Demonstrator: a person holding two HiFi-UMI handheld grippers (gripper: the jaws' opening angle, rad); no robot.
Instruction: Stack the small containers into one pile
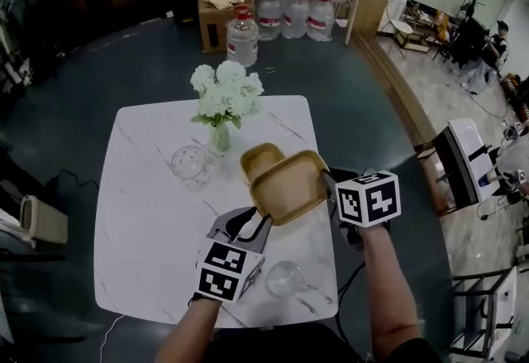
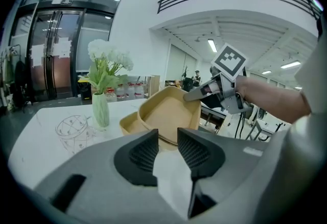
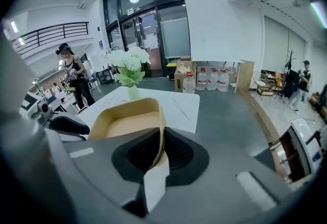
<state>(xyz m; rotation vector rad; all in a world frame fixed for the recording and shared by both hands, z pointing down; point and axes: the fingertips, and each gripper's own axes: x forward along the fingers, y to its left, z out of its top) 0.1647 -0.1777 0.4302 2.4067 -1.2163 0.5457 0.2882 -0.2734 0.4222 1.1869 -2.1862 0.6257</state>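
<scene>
One tan container (image 1: 289,188) is gripped at its right rim by the right gripper (image 1: 327,180). In the right gripper view the thin wall is seen edge-on between the fingers (image 3: 180,152), which are clenched on it. This container is held tilted above the white marbled surface (image 1: 140,212), with its right rim raised and its hollow turned up and toward the left gripper (image 1: 250,226). A second container (image 1: 258,158) of the same colour is seen lying on the surface, just behind and partly under the held one. Whether the two touch cannot be told. The left gripper is held low at the near left corner of the held container. Its fingers (image 2: 144,154) are released and spread apart, with nothing between them. In the left gripper view both containers are seen just ahead of the gap, and the right gripper's marker cube (image 2: 228,61) is seen above the far rim. A vase (image 1: 219,138) of white flowers (image 1: 227,88) is placed behind the second container and a little to its left. A clear glass (image 1: 188,163) is set beside the vase. A second glass (image 1: 285,277) is found near the front edge of the surface, just right of the left gripper's cube (image 1: 223,270). Water bottles (image 1: 293,14) and an open box (image 1: 221,2) are seen on the floor beyond the surface.
</scene>
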